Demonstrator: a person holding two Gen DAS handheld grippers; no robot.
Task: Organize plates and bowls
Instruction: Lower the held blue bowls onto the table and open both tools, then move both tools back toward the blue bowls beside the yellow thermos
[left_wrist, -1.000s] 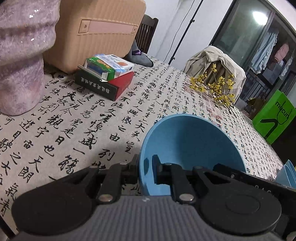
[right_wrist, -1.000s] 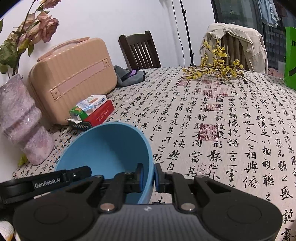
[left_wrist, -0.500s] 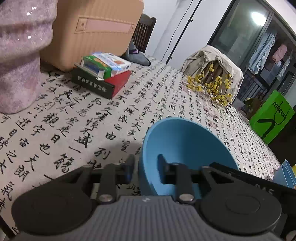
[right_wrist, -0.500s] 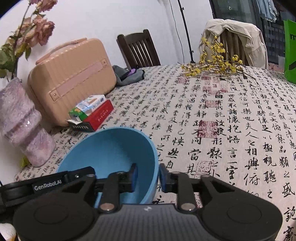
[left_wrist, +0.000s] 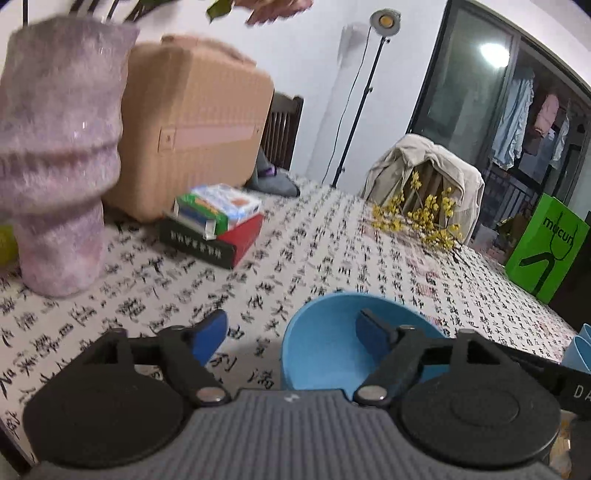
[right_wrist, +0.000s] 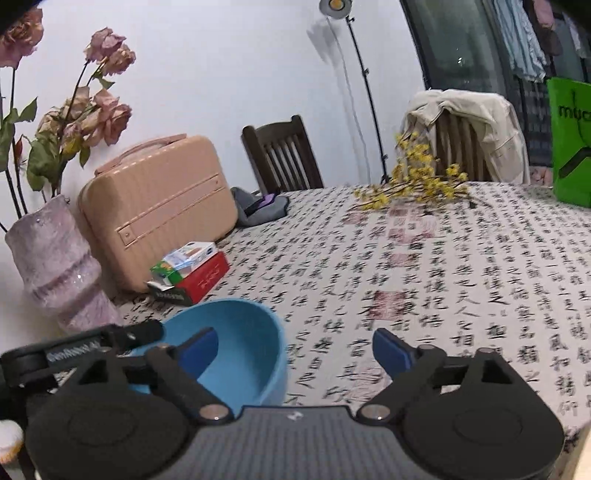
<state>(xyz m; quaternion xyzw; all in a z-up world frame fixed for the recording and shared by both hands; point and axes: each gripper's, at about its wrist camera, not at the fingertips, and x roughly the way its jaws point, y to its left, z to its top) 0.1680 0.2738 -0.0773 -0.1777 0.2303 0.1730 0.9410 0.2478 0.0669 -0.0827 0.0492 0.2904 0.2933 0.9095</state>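
Release step: left gripper (left_wrist: 291, 334) and right gripper (right_wrist: 295, 345) have just been opening, both now spread wide, gripping nothing. Blue bowl (left_wrist: 332, 343) sitting upright near table's near edge. Next move probably calling for fetching another dish.

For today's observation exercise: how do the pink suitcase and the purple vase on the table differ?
The suitcase is peach-pink, boxy and ribbed; the vase is mottled purple, rounded and stepped. The vase holds dried roses; the suitcase is closed. Both stand upright on the patterned tablecloth by the wall.
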